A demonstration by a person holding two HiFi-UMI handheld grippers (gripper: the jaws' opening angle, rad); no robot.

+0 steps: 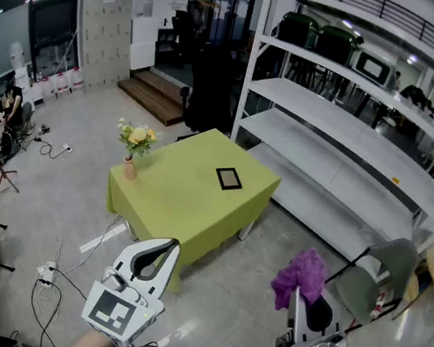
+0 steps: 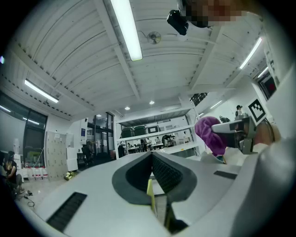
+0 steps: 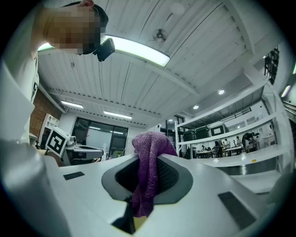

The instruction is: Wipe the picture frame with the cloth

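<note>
A small black picture frame [image 1: 229, 179] lies flat on the yellow-green table [image 1: 179, 203], far ahead of both grippers. My right gripper [image 1: 301, 294] is shut on a purple cloth [image 1: 299, 276], held low at the lower right; the cloth [image 3: 148, 171] bunches up between the jaws in the right gripper view. My left gripper [image 1: 165, 249] is at the lower left, jaws shut with nothing between them. In the left gripper view the jaws [image 2: 152, 173] meet at the tips, and the purple cloth [image 2: 210, 134] shows at the right. Both gripper cameras tilt up toward the ceiling.
A vase of yellow flowers [image 1: 134, 146] stands at the table's left corner. White shelving [image 1: 355, 134] runs behind and right of the table. Chairs [image 1: 385, 279] stand at the right. Cables [image 1: 61, 266] trail on the floor at the left.
</note>
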